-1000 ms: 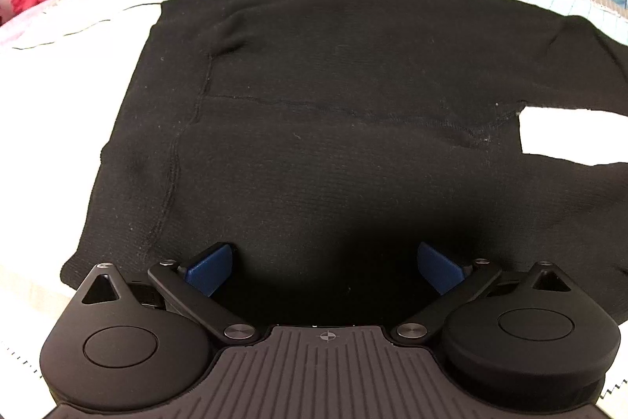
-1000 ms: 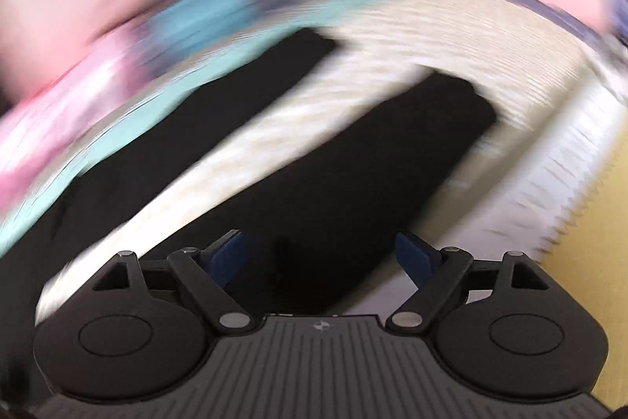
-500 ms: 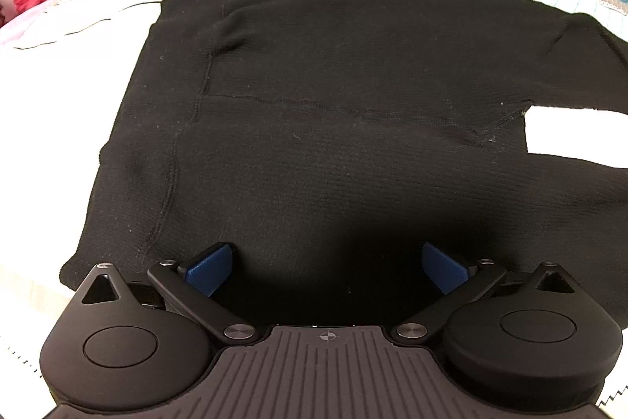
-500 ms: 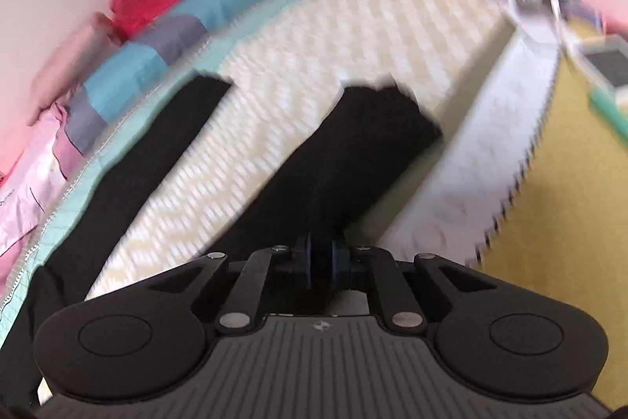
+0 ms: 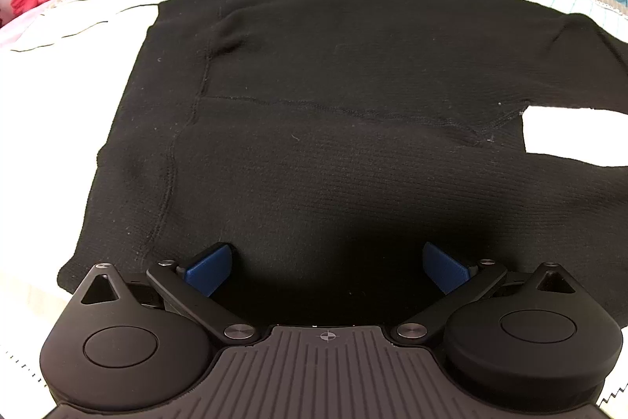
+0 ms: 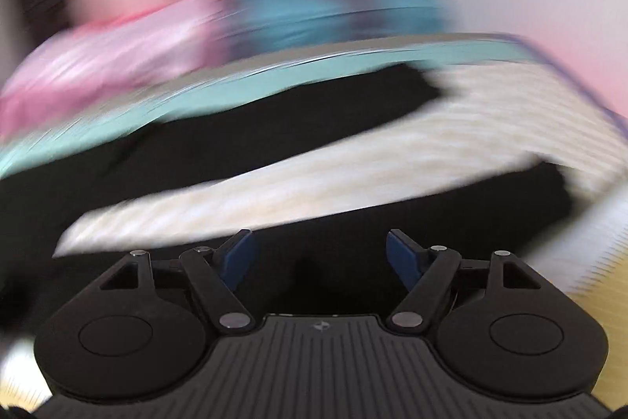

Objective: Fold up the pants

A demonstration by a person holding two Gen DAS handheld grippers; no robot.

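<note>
Flat on the bed [image 5: 47, 73] lay the pants [image 5: 333, 128], legs apart. Left gripper [image 5: 327, 264] fingers stood apart, empty; right gripper [image 6: 320, 254] fingers were opening, empty. A rushed grab could bunch the fabric.

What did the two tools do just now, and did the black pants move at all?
The right tool swung sideways across the bed, so its view is blurred. Its jaws snapped shut half a second ago with no cloth seen gripped, and are now opening again, empty, above the nearer pant leg. The left tool stayed open over the waist end of the black pants, which lie flat as before.
</note>
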